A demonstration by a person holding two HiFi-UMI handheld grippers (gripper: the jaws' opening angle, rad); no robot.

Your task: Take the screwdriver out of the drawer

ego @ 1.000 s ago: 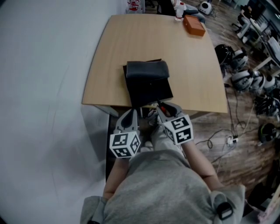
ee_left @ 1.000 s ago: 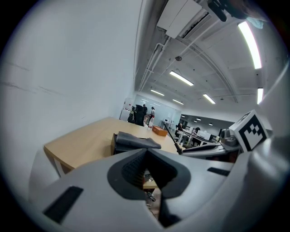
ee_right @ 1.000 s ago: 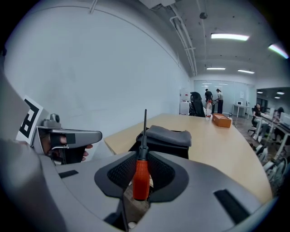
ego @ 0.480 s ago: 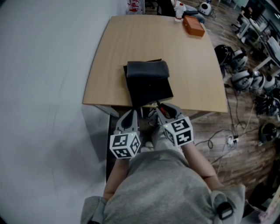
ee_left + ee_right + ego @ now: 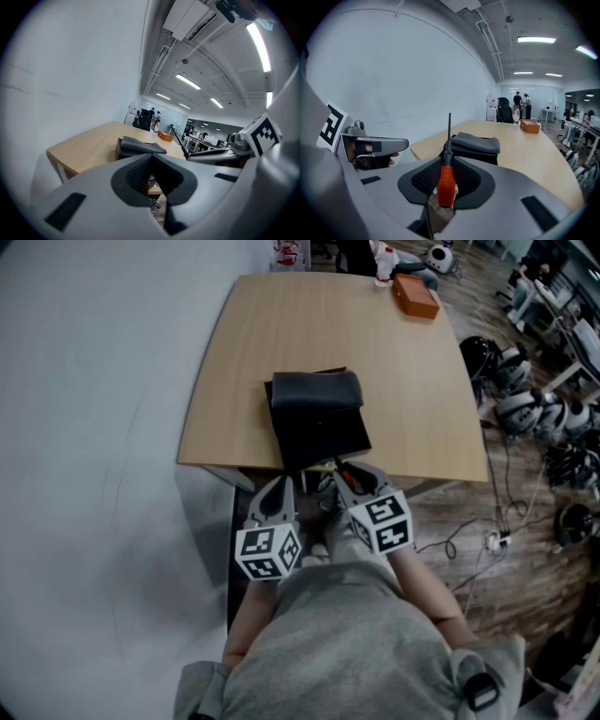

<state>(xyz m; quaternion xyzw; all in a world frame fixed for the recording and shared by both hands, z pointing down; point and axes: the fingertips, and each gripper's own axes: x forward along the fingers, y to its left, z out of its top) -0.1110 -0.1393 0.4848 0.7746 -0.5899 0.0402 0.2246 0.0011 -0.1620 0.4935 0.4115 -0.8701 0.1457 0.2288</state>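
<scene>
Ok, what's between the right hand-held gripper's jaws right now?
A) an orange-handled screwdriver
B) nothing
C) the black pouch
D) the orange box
A: in the right gripper view, the right hand-held gripper is shut on the orange-handled screwdriver, whose shaft sticks out past the jaws.

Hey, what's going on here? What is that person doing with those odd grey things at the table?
A person is at the near edge of a wooden table with a gripping tool in each hand. The right tool has its jaws closed on a red-handled screwdriver, with the shaft pointing up. The left tool beside it holds nothing. A black pouch lies on the table just ahead of both tools, and neither touches it.
</scene>
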